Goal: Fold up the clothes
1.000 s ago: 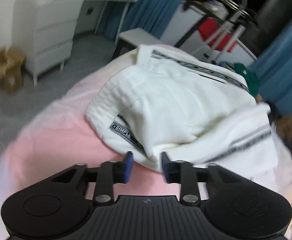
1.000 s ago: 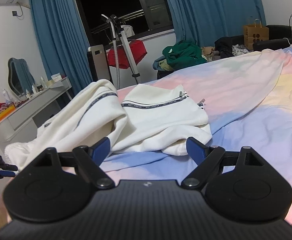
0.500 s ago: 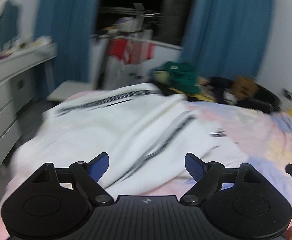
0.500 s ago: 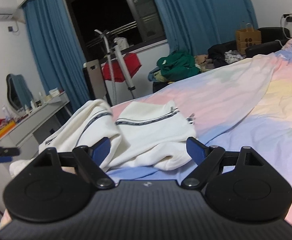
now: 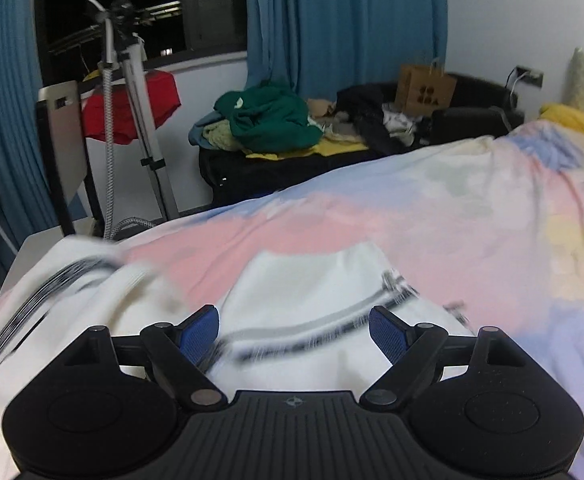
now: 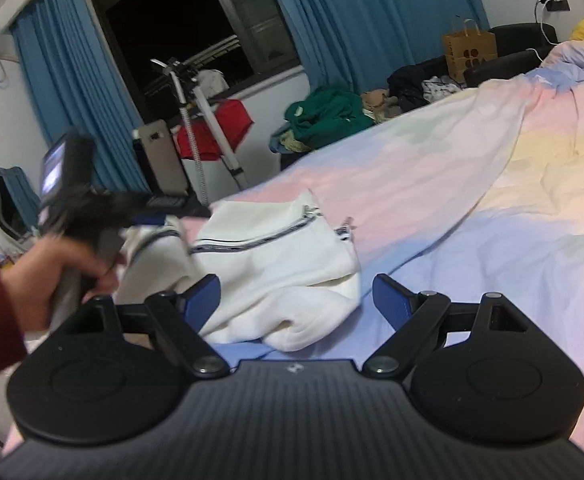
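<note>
A white garment with black-and-grey striped trim lies crumpled on the pastel bedspread. My left gripper is open and empty, just above the garment's near part. In the right wrist view the same garment lies ahead of my right gripper, which is open and empty above the bedspread. The left gripper, blurred and held by a hand in a red sleeve, hovers over the garment's left side.
A garment steamer on a stand with a red cloth stands past the bed's far edge. A dark couch holds a clothes pile with a green garment and a paper bag. Blue curtains hang behind.
My left gripper opened, let go of the garment's edge and swung to the right over the garment. My right gripper rose slightly and stayed open.
</note>
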`<state>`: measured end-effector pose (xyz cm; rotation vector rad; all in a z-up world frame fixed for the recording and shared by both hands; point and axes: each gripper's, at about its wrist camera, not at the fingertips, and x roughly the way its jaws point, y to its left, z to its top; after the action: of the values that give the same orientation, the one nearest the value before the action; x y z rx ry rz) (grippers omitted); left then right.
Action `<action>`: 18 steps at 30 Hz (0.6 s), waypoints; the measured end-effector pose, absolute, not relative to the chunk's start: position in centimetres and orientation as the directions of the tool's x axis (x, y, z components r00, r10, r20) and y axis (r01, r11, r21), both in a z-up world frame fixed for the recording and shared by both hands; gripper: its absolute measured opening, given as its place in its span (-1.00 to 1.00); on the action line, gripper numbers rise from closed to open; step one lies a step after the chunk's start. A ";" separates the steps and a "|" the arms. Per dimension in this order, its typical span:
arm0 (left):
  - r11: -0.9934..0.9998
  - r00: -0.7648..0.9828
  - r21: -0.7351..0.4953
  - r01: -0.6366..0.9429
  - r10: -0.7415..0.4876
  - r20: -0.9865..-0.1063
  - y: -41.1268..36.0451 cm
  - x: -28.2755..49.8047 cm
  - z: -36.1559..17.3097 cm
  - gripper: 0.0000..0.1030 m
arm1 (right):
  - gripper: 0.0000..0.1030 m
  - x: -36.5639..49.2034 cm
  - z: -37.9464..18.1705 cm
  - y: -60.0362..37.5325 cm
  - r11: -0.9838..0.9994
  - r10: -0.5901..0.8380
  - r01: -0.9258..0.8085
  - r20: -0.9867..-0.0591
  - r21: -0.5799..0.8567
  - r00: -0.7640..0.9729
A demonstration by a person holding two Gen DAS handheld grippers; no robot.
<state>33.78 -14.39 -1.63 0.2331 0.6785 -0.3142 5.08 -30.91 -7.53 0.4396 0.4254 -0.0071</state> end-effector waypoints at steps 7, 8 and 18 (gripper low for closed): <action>0.943 0.685 0.165 0.288 -0.082 -0.724 -20.3 44.0 -5.7 0.46 | 0.64 8.3 -10.3 -33.4 0.882 0.067 0.155 -0.445 0.445 0.893; 0.949 0.675 0.157 0.272 -0.072 -0.734 -20.4 44.7 -6.2 0.32 | 0.64 8.6 -10.7 -33.7 0.881 0.065 0.161 -0.452 0.445 0.890; 0.939 0.715 0.148 0.311 -0.129 -0.687 -20.5 40.5 -1.7 -0.81 | 0.64 10.3 -12.1 -34.3 0.874 0.076 0.167 -0.467 0.457 0.881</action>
<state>40.47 -20.49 -1.68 0.2619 0.7361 -0.2464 10.34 -34.34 -12.06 0.5109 0.4953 -0.0497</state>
